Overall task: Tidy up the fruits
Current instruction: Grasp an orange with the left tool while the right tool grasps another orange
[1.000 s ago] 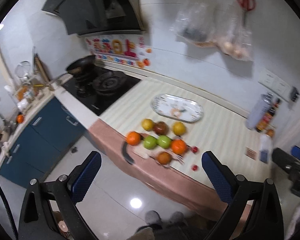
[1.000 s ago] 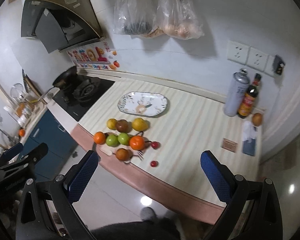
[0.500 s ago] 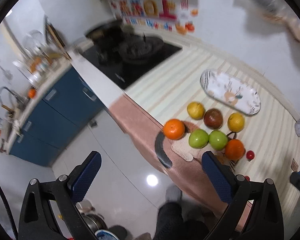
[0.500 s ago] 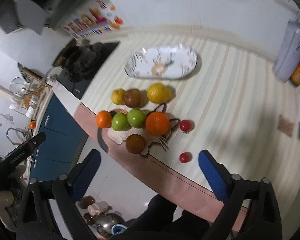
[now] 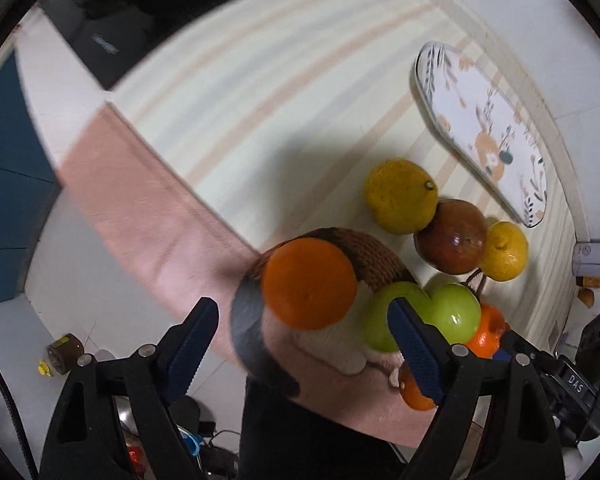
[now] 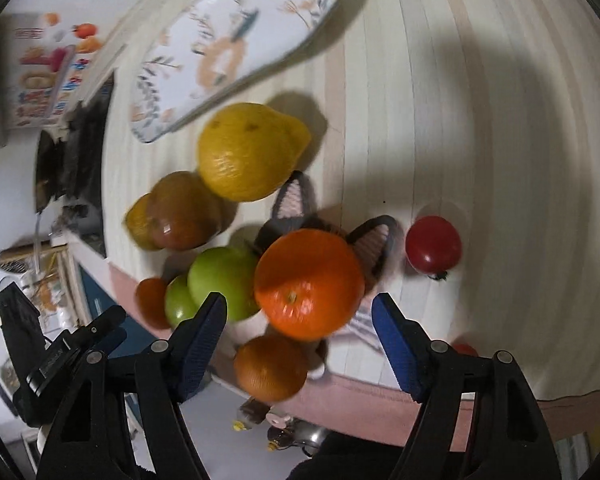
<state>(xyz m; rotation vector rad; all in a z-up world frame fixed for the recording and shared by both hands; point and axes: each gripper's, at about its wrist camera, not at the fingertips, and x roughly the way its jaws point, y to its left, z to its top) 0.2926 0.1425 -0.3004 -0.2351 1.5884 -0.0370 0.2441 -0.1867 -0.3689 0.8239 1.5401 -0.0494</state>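
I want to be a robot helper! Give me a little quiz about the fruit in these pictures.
1. True or false: the patterned plate has fruit on it.
2. How many green apples are in the pile?
3. In the right wrist view, what lies just right of the big orange? A) a banana B) a tomato C) a spoon

Key: 1 false; 2 two; 3 B.
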